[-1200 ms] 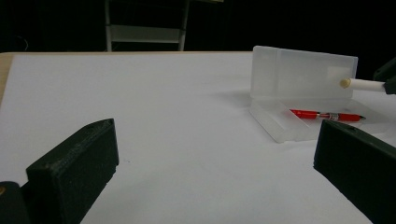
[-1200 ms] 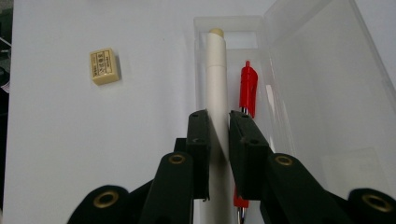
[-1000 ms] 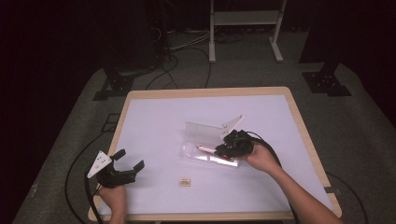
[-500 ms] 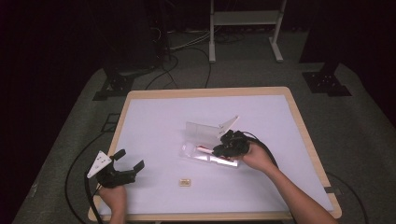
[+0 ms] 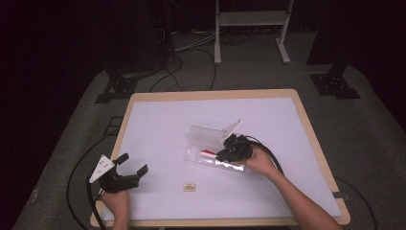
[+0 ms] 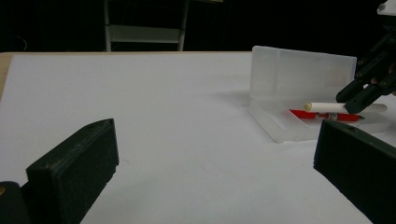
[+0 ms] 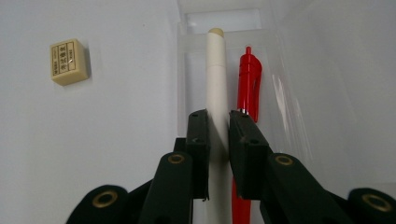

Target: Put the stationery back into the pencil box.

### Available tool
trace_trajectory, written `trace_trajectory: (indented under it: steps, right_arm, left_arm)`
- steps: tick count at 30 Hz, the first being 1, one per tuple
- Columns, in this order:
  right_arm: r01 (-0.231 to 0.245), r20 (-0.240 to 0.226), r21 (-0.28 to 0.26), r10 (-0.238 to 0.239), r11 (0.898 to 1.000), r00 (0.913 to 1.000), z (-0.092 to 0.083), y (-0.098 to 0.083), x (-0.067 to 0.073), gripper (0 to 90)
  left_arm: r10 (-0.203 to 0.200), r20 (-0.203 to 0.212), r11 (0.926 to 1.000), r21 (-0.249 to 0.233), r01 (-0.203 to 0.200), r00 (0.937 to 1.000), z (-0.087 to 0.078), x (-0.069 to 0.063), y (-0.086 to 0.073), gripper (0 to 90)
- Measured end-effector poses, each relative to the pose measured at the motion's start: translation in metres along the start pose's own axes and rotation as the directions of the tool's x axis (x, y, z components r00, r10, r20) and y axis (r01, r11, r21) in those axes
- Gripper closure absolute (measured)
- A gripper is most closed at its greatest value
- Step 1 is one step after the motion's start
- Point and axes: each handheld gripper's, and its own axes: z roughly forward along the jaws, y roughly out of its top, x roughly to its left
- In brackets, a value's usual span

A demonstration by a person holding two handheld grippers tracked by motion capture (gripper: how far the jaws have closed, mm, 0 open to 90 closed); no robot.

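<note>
Right gripper [image 7: 215,135] angled down, jaws clamping white pen [image 7: 215,79] over clear case [image 6: 299,77]; left gripper [image 5: 130,171] open.

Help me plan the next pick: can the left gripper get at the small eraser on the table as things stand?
Probably yes. The left gripper stands open and holds nothing, and the eraser lies alone on bare table beside it. The right gripper is busy at the clear case, out of the way.

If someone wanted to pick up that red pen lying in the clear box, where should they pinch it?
Probably mid-barrel, coming from above with the jaws across its width. The red pen lies flat in the clear case, close beside the white pen that the right gripper holds, so side room looks tight.
</note>
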Motion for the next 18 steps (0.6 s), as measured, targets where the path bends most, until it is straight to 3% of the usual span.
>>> trace_trajectory:
  steps: [18]
  right_arm:
    - [-0.027, -0.014, 0.021, 0.028, 0.999, 0.9995, 0.011, -0.007, -0.002, 77.4]
  left_arm:
    - [0.002, 0.0, 1.0, 0.001, -0.002, 1.0, 0.0, 0.0, 0.0, 0.0]
